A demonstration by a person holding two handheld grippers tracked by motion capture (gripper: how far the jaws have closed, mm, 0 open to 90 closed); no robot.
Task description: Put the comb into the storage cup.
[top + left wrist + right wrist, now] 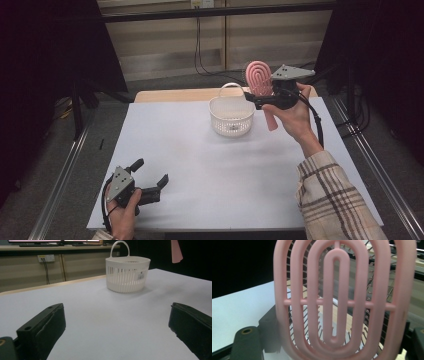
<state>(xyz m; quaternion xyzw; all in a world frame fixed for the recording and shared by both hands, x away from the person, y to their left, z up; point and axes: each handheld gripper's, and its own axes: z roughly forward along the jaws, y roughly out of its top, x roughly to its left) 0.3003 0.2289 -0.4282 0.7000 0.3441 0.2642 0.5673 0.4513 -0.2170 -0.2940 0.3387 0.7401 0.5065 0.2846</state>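
A pink vented hairbrush [259, 76] is held upright in the air just right of a white slotted basket [230, 116], its handle [270, 120] pointing down. My right gripper [256, 100] is shut on the brush below its oval head. In the right gripper view the brush head [362, 300] stands close up between the black jaws. My left gripper [151, 171] rests open and empty on the table's near left corner. In the left gripper view the left gripper [116, 312] faces the basket [127, 273], with the brush handle tip [176, 251] hanging to its right.
The pale table sheet [200, 165] lies bare between the left gripper and the basket. A wooden strip [170, 95] edges the far side of the table. Metal rails [372, 170] run along both sides, and cables [200, 55] hang at the back wall.
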